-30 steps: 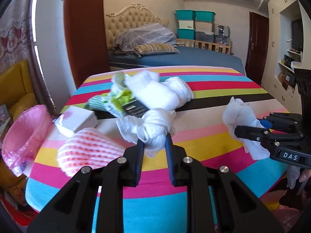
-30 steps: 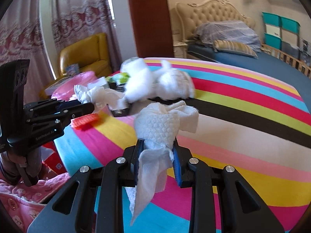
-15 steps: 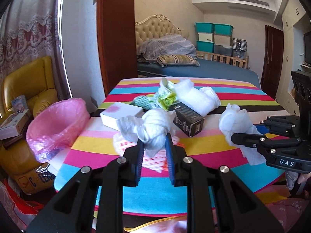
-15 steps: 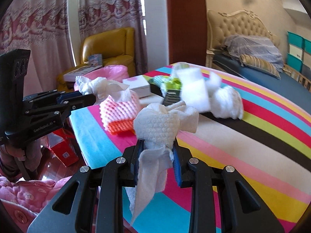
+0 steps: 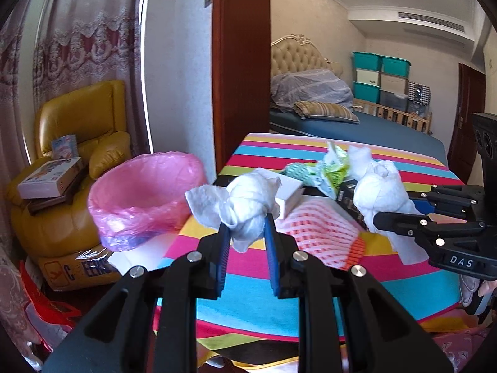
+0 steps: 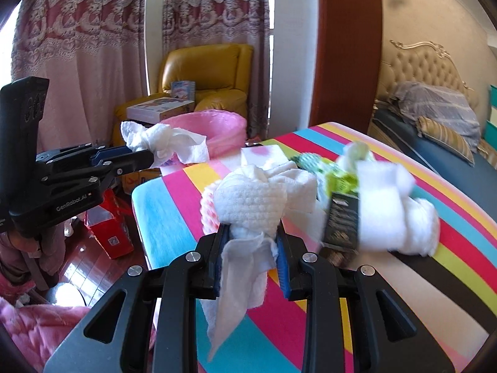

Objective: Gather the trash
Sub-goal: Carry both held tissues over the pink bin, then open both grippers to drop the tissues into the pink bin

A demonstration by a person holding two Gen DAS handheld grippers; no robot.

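My left gripper [image 5: 247,222] is shut on a crumpled white tissue wad [image 5: 245,202], held in the air over the table's left corner. My right gripper [image 6: 253,233] is shut on another white tissue wad [image 6: 251,205], held above the striped table [image 6: 388,295]. A bin lined with a pink bag [image 5: 143,192] stands left of the table, ahead and to the left of the left gripper; it also shows in the right wrist view [image 6: 214,127]. On the table lie a pink foam net [image 5: 320,230], a white box [image 5: 289,192], a black box [image 6: 341,220], green wrappers [image 5: 332,168] and more white tissue [image 6: 400,217].
A yellow armchair [image 5: 80,124] with boxes on it stands behind the bin. A cardboard box [image 5: 77,270] and a red bag [image 6: 108,220] sit on the floor by the table. A wooden door frame [image 5: 240,62] and a bed [image 5: 341,121] are behind the table.
Both grippers have swung left and back from the table, each still holding its tissue. The pink bin has come closer into view.
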